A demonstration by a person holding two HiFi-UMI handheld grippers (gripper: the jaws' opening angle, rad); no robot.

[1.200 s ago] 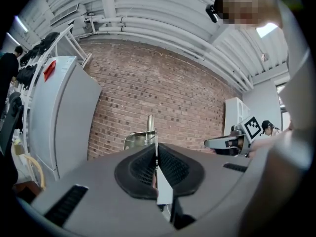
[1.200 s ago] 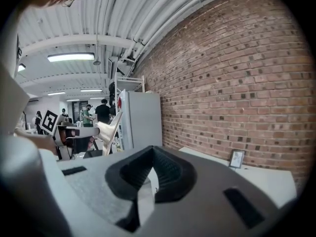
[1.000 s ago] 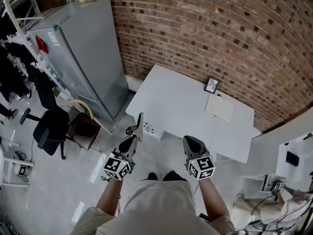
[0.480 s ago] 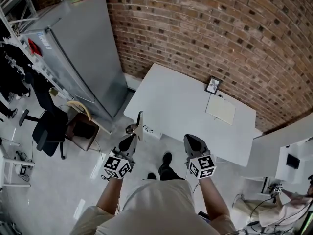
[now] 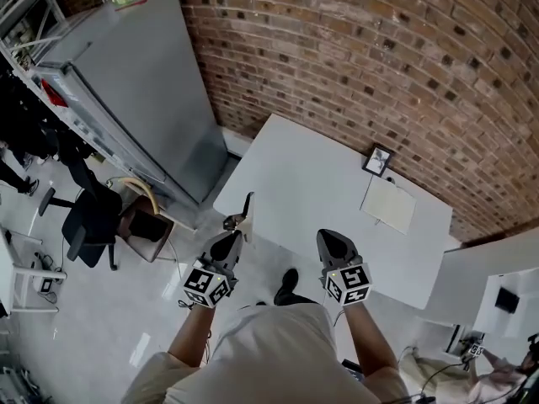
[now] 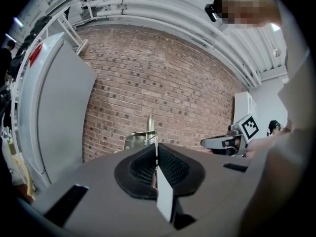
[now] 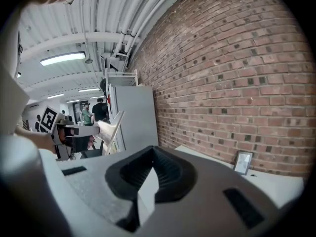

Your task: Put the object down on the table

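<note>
Pinching a thin clipboard (image 5: pixel 245 209) upright, the left tongs (image 5: pixel 236 235) hover beside the closed right tongs (image 5: pixel 326 238).

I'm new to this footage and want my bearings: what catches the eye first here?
The red brick wall dominates the back, with a white table in front of it carrying a small picture frame and a notebook. Nearer, the left gripper is shut on a thin flat object, beside the empty, shut right gripper.
</note>
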